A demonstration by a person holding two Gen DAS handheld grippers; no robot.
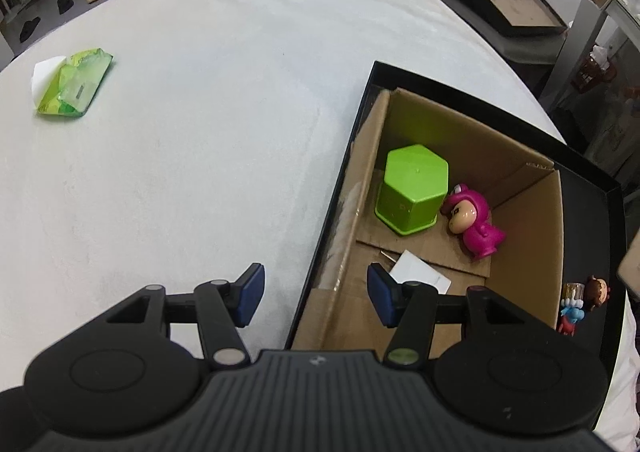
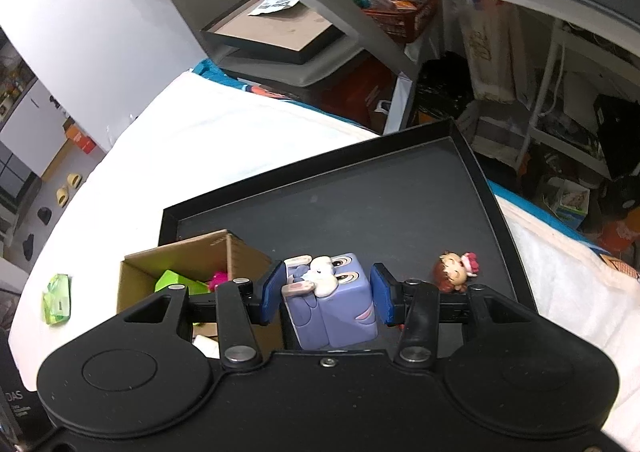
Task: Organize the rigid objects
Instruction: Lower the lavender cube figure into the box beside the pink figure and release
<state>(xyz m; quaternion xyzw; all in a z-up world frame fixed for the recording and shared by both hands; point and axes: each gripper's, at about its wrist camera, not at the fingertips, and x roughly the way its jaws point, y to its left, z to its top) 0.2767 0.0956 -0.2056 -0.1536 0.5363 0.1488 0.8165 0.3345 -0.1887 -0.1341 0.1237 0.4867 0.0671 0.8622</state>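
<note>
The left gripper (image 1: 315, 294) hangs over the near left edge of a cardboard box (image 1: 524, 219), its blue-padded fingers (image 1: 251, 294) spread with nothing between them; one pad is over the white table (image 1: 180, 131), the other over the box's floor. The box stands inside a shallow black tray (image 1: 592, 175), against the tray's left side. In the box a green six-sided cup (image 1: 412, 187) stands upside down, and a pink figurine (image 1: 476, 226) lies on its side, touching the cup's right wall. A white card (image 1: 420, 272) lies on the box floor nearer the camera. Outside the box, on the tray's dark floor to the right, stand two or three small figurines (image 1: 580, 302), partly hidden by the box wall. Well apart, on the far left of the table, lies a green wipes packet (image 1: 74, 81) with a white flap.

The right gripper (image 2: 328, 290) holds a purple cube toy (image 2: 340, 312) with a white cartoon rabbit on its top; the fingers pinch its two sides. From the right wrist view the cube looks to be above the tray's floor, just right of the cardboard box. A brown-haired figurine (image 2: 454, 270) stands on the tray just beyond the right finger.
</note>
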